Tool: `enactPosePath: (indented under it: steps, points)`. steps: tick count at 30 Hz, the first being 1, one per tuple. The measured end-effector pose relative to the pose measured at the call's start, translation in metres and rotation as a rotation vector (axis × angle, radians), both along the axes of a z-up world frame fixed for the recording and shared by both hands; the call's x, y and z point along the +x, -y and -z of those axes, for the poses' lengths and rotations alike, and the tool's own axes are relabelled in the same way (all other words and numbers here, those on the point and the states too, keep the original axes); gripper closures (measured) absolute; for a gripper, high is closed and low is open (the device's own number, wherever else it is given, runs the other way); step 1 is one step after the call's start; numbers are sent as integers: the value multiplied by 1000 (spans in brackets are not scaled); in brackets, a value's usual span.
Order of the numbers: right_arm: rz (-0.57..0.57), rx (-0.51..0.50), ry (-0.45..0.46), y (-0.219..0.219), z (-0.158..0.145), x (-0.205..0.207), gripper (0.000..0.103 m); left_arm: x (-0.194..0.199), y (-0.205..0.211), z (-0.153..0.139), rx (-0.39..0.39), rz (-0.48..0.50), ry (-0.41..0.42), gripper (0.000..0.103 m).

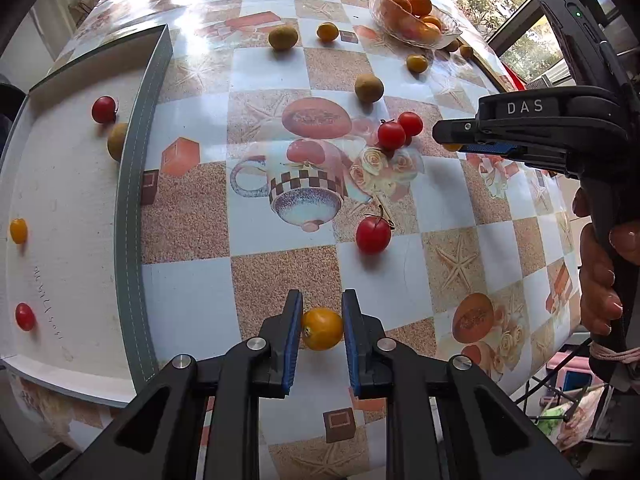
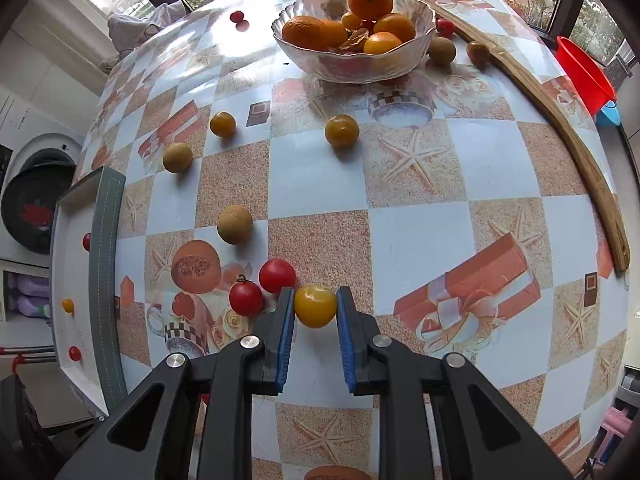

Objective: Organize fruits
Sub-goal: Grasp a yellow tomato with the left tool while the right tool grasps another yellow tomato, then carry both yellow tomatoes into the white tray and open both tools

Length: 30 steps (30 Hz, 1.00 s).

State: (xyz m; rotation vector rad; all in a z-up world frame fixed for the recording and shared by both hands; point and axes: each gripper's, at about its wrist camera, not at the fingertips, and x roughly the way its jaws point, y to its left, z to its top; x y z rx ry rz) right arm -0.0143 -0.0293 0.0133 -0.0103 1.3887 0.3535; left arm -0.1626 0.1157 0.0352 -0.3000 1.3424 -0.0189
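My left gripper (image 1: 322, 330) is shut on a yellow tomato (image 1: 322, 328), just right of the white tray (image 1: 132, 216). The tray holds two red tomatoes (image 1: 103, 109), a yellow one (image 1: 18, 231) and a brown longan (image 1: 117, 141). My right gripper (image 2: 316, 308) is shut on another yellow tomato (image 2: 315, 305), beside two red tomatoes (image 2: 277, 275); it also shows in the left wrist view (image 1: 452, 142). Loose on the table lie a red tomato (image 1: 373, 234), brown longans (image 2: 235, 224) and yellow tomatoes (image 2: 341, 131).
A glass bowl (image 2: 360, 68) of oranges stands at the far side, with longans (image 2: 441, 51) beside it. A wooden strip (image 2: 580, 152) edges the table's right side. A red bucket (image 2: 584, 72) sits beyond it. The tray wall (image 2: 105, 280) rises at the left.
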Motion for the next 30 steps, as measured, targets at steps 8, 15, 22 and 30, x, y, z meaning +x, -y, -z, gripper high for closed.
enactPosePath:
  steps: [8, 15, 22, 30]
  points:
    - [-17, 12, -14, -8, -8, -16, 80, -3, -15, -13, -6, -20, 39, 82]
    - [-64, 24, -11, -34, -14, -24, 80, -10, -35, -25, 6, -56, 69, 82]
    - [-144, 38, -1, -75, -21, -28, 80, -18, -71, -34, 32, -143, 89, 82]
    - [-266, 73, 1, -141, -25, -35, 80, -35, -121, -34, 108, -244, 98, 82]
